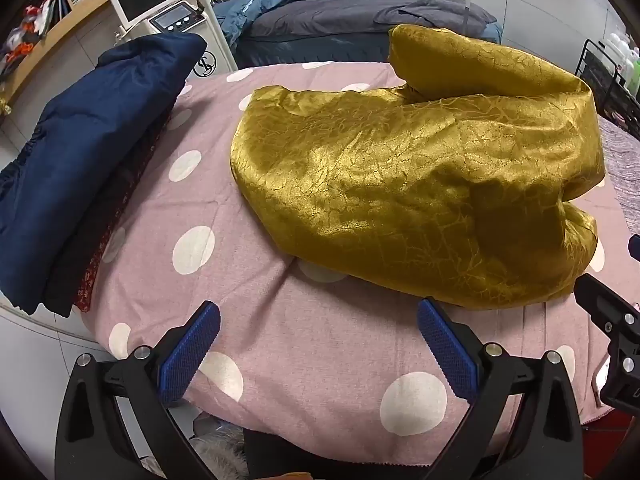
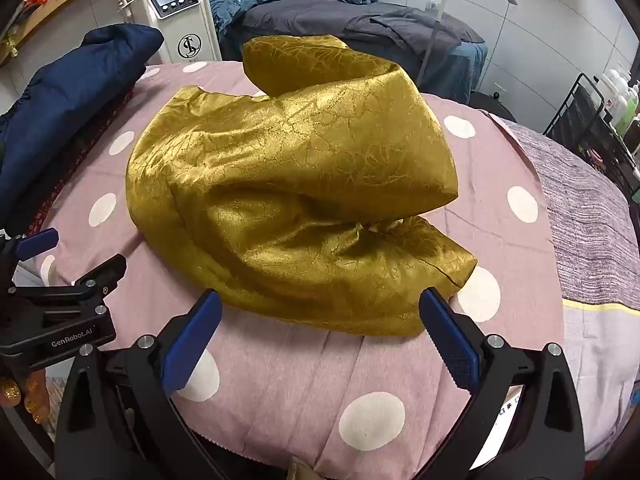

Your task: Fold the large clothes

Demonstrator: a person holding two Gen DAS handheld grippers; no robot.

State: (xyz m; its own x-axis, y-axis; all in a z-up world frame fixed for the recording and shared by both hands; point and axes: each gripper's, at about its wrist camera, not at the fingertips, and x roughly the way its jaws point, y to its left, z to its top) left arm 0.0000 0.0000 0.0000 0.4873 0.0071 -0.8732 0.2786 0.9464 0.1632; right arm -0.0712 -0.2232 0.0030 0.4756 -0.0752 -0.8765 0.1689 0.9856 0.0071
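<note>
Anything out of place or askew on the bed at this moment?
Only the gold garment: it lies crumpled mid-bed on the pink dotted cover, one end rolled upward, unlike the neat navy stack at the left edge. Nothing spilled or damaged.

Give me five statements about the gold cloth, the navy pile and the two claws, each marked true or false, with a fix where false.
1. The gold cloth lies crumpled on the pink dotted cover. True.
2. The right claw is shut on the gold cloth. False: its jaws stand wide open with nothing between them, just short of the cloth's near edge.
3. The navy pile sits at the cover's left side. True.
4. The left claw holds the navy pile. False: it is open and empty, over bare cover.
5. The gold cloth rests on top of the navy pile. False: the two lie apart, with cover showing between them.
</note>
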